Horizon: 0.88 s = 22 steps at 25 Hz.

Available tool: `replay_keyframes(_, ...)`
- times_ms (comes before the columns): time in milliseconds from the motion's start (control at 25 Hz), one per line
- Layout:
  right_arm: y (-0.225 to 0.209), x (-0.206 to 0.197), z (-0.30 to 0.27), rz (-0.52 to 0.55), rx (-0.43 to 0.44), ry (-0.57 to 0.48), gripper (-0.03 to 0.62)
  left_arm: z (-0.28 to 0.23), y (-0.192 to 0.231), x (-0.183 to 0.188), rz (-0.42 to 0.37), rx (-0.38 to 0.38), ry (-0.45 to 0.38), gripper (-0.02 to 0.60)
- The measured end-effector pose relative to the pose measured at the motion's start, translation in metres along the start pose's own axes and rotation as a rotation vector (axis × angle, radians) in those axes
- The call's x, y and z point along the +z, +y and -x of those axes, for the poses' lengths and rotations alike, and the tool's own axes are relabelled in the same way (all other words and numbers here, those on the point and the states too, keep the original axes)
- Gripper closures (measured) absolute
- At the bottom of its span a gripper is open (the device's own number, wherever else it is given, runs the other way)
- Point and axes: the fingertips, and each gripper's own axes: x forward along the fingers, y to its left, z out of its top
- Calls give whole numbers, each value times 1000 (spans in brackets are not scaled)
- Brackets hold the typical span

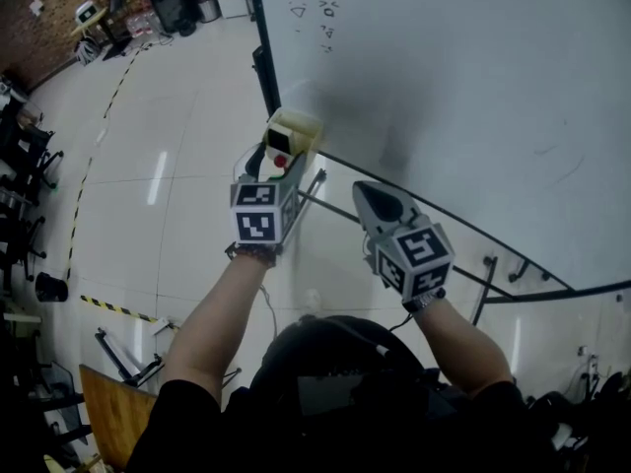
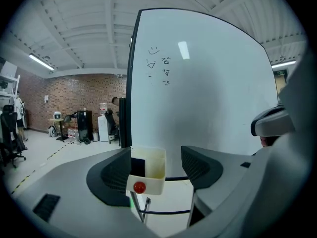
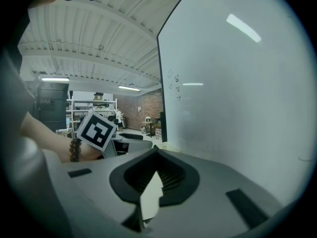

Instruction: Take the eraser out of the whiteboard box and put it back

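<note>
Whiteboard (image 1: 444, 87) fills the far right of the scene, with a few marker scribbles near its top left corner; pale floor (image 1: 148, 215) runs away on the left. Left gripper (image 2: 157, 165) sits level before the board's lower left edge with its jaws spread wide and nothing pressed between the pads; the right gripper (image 3: 157, 157) waits just to its right with jaws closed together and empty. Between the left jaws, but clear of both pads, stands the whiteboard box (image 2: 151, 182), a small cream open-topped tub fixed at the board's edge. Inside it, against the left wall, a dark block shows that I take to be the eraser (image 2: 137, 166), so it is not yet out. A red dot (image 2: 139, 187) marks the box's near face.

Judging by its look, the eraser should be light, with a stiff body and perhaps a soft felt face; it is not fragile. Best hold seems across its two long flat sides near the top, reaching in from above so the box walls do not block the pads.
</note>
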Motion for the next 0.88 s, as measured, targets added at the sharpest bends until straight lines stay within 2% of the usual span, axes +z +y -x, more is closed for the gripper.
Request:
replay_keyframes(760, 45, -14, 129, 50, 76, -45, 569, 126, -99, -9, -4, 33, -59, 295)
replay_keyframes(880, 55, -15, 143, 49, 92, -52, 569, 143, -107, -10, -6, 35, -59, 331)
